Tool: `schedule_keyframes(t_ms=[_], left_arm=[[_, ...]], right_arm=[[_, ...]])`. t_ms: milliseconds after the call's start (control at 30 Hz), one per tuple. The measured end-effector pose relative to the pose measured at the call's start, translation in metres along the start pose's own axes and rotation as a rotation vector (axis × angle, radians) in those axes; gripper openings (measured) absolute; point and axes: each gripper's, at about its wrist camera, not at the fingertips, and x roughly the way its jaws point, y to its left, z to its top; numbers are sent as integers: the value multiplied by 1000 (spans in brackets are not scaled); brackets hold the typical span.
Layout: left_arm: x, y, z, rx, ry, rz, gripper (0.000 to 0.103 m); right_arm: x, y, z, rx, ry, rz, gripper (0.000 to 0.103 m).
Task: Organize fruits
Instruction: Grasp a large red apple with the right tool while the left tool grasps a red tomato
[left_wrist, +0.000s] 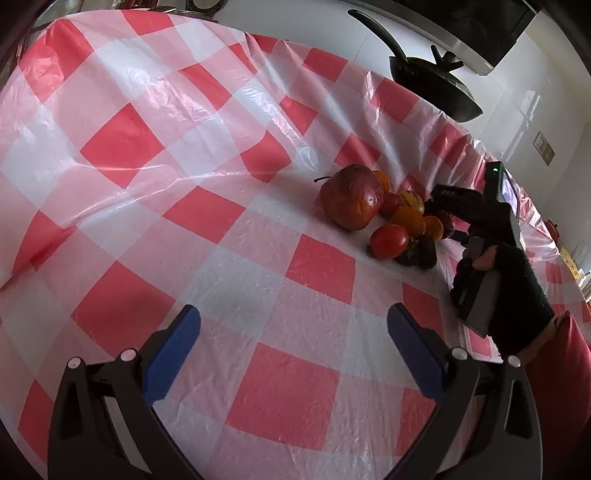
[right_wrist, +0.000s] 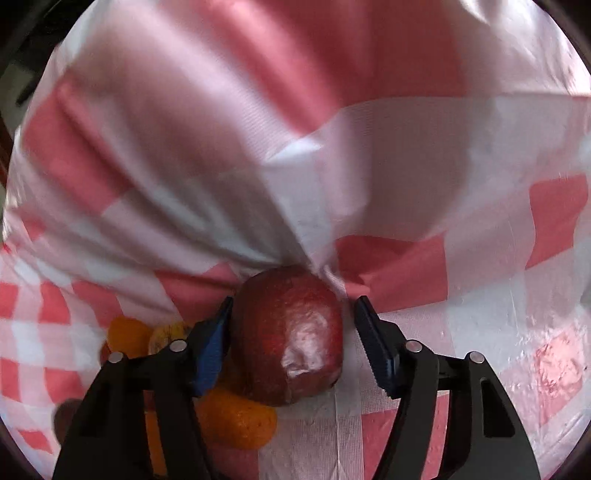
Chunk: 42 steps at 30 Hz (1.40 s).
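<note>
A heap of fruit lies on the red-and-white checked tablecloth (left_wrist: 229, 236): a big dark red apple (left_wrist: 351, 197), a red tomato (left_wrist: 389, 242), oranges (left_wrist: 408, 219) and dark fruits (left_wrist: 421, 253). My left gripper (left_wrist: 293, 325) is open and empty, low over the cloth, well short of the heap. My right gripper (right_wrist: 293, 310) is open with its jaws on either side of the apple (right_wrist: 288, 336); the left pad (right_wrist: 214, 343) touches or nearly touches it, the right pad stands apart. Oranges (right_wrist: 236, 419) lie left of it. In the left wrist view the right gripper's body (left_wrist: 476, 221) shows behind the heap.
The cloth rises in a fold (right_wrist: 280, 206) right behind the apple. A black pan (left_wrist: 432, 81) stands beyond the table's far edge by a white wall. The gloved hand (left_wrist: 517, 295) holding the right gripper is at the right.
</note>
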Motion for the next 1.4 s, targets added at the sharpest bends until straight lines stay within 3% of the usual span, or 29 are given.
schedule_keyframes(t_ms=[133, 367, 467, 633, 800, 867, 1000, 1133, 1200, 1333, 1400], left_arm=[[0, 2, 0, -8, 3, 1, 101], [2, 1, 0, -2, 12, 8, 101], [3, 0, 1, 3, 22, 11, 101], [12, -1, 3, 18, 81, -4, 101], [14, -13, 0, 46, 98, 31, 101], [22, -29, 2, 87, 107, 43, 91], [49, -73, 12, 234, 117, 72, 81], [85, -105, 27, 359, 156, 85, 58], [96, -111, 35, 379, 162, 86, 55], [108, -120, 43, 417, 163, 61, 36], [99, -122, 40, 439, 143, 57, 36]], right_arm=[[-12, -4, -12, -11, 33, 18, 52], [-80, -47, -74, 77, -10, 96, 52], [-90, -60, -96, 98, -7, 100, 52], [-94, -73, -104, 142, -35, 151, 53], [-103, -79, -103, 140, -91, 180, 53], [-102, -77, -104, 130, -90, 190, 53], [-105, -77, -104, 119, -99, 197, 53], [-104, -76, -104, 126, -102, 195, 53], [-105, -77, -104, 129, -103, 193, 53], [-104, -77, -104, 129, -97, 200, 53], [-104, -76, -104, 131, -97, 201, 53]])
